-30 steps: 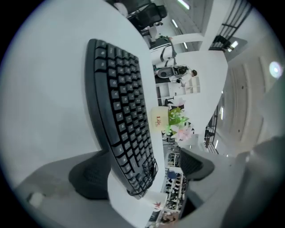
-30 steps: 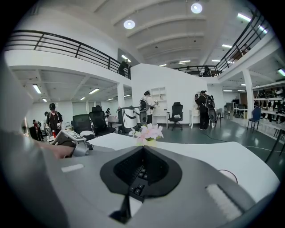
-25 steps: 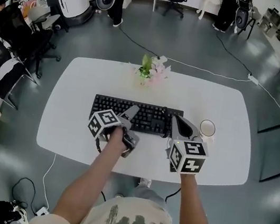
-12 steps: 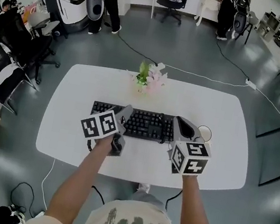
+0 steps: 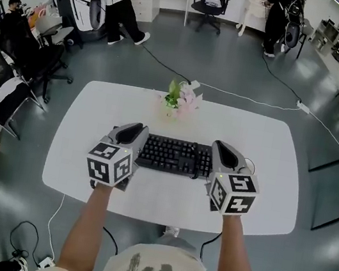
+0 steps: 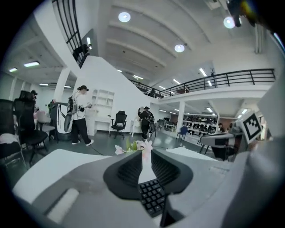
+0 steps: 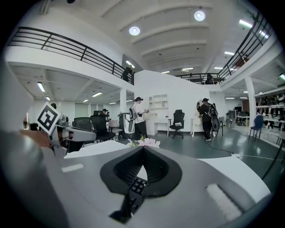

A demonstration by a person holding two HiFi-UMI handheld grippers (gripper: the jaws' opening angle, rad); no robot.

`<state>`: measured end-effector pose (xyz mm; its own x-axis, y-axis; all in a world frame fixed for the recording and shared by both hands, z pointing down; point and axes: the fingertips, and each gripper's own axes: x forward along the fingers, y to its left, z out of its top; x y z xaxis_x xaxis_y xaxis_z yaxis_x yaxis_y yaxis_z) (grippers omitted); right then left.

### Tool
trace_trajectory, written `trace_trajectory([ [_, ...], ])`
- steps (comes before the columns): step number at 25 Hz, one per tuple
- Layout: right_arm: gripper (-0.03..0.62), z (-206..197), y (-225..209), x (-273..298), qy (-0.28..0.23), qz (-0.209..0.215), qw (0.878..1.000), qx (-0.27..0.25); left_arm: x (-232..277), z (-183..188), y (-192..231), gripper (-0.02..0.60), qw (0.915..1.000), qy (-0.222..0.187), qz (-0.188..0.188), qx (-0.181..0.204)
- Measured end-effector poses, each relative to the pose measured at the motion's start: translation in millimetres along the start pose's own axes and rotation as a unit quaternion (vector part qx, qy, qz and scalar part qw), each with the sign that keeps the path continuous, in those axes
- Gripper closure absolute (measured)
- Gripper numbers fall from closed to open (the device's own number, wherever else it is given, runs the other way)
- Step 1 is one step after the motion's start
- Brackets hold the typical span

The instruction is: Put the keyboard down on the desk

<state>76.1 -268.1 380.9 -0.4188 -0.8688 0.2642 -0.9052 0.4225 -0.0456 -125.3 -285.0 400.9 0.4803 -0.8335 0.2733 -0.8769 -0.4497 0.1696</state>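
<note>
The black keyboard [image 5: 175,155] lies flat on the white desk [image 5: 88,117], between my two grippers. My left gripper [image 5: 133,130] hovers over its left end. Its jaws have just been closing and stand a narrow slit apart with nothing between them. In the left gripper view the left gripper [image 6: 147,156] shows the keyboard [image 6: 152,198] below, through the hollow of the jaws. My right gripper [image 5: 224,149] hovers over the keyboard's right end. In the right gripper view the right gripper [image 7: 143,150] has its tips touching, shut and empty, with the keyboard [image 7: 134,192] showing underneath.
A small bunch of flowers [image 5: 183,95] stands at the desk's far middle. The rim of a cup [image 5: 251,161] peeks out just right of my right gripper. Office chairs [image 5: 3,83] stand left of the desk, and cables run across the floor beyond it.
My left gripper has rolled upright, lifted away from the keyboard's front edge and narrowed its jaws. The right gripper has risen a little. The keyboard stays on the desk.
</note>
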Motion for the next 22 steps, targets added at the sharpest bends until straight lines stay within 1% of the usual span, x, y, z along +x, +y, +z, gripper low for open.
trace_trajectory([
  [2, 0.595, 0.4, 0.9, 0.1, -0.002, 0.002, 1.0, -0.003, -1.6, 3.2, 0.7, 0.531, 0.9999, -0.005, 0.007, 0.014],
  [5, 0.597, 0.1, 1.0, -1.2, -0.007, 0.0, 1.0, -0.007, -4.0, 6.3, 4.2, 0.569, 0.9997, -0.011, 0.021, 0.01],
  [6, 0.595, -0.3, 0.6, -1.4, -0.008, -0.001, 1.0, -0.006, -4.6, 6.5, 4.8, 0.573, 0.9996, -0.012, 0.024, 0.009],
  [10, 0.595, 0.2, -1.9, -1.0, -0.01, -0.003, 1.0, -0.005, -4.3, 7.1, 6.0, 0.578, 0.9994, -0.015, 0.03, 0.008],
  [16, 0.595, 1.1, -5.7, 1.2, -0.01, -0.003, 1.0, 0.0, 0.9, 5.0, 3.1, 0.578, 0.9995, -0.008, 0.03, 0.012],
  [22, 0.595, 1.7, -5.8, 0.3, -0.009, -0.003, 1.0, 0.001, 0.6, 3.4, 2.7, 0.578, 0.9995, -0.005, 0.031, 0.008],
])
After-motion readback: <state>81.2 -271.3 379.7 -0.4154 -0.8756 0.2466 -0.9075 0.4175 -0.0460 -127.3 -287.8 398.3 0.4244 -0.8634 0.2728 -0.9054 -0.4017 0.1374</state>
